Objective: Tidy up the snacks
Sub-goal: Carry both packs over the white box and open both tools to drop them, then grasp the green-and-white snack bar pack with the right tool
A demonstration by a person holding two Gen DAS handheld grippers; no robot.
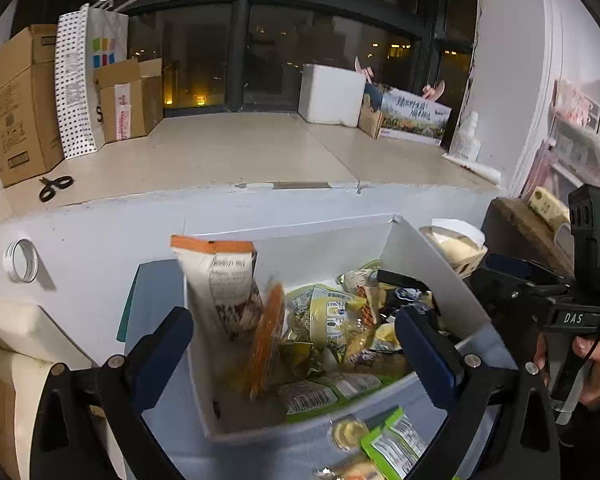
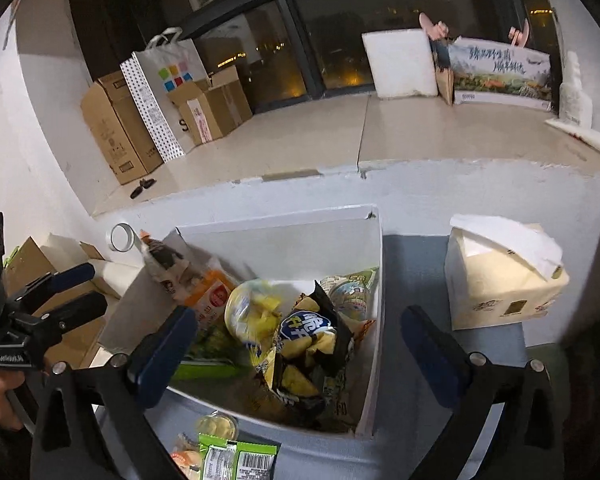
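A white open-topped cardboard box sits on a pale blue tabletop, pushed up against a white ledge wall. The box is packed with snack packets lying at mixed angles. A tall white pouch with an orange top band stands upright against the box's left wall, long axis vertical, top edge above the rim. Just beside it an orange flat packet stands on edge, tilted, its long axis running toward the camera; it looks blurred. A yellow-green bag of chips lies across the middle, and a black packet with a blue logo sits toward the right wall.

The left gripper hovers over the box with its blue-padded fingers spread wide, one outside the left wall and one over the contents, gripping nothing. The right gripper is likewise wide apart and empty, straddling the box's right wall.

Outside the near rim, green barcode-printed sachets and a small round clear-lidded cup lie on the tabletop. A cream tissue box stands well apart to the right, leaving bare tabletop between it and the box. A roll of clear tape stands against the ledge wall at left.
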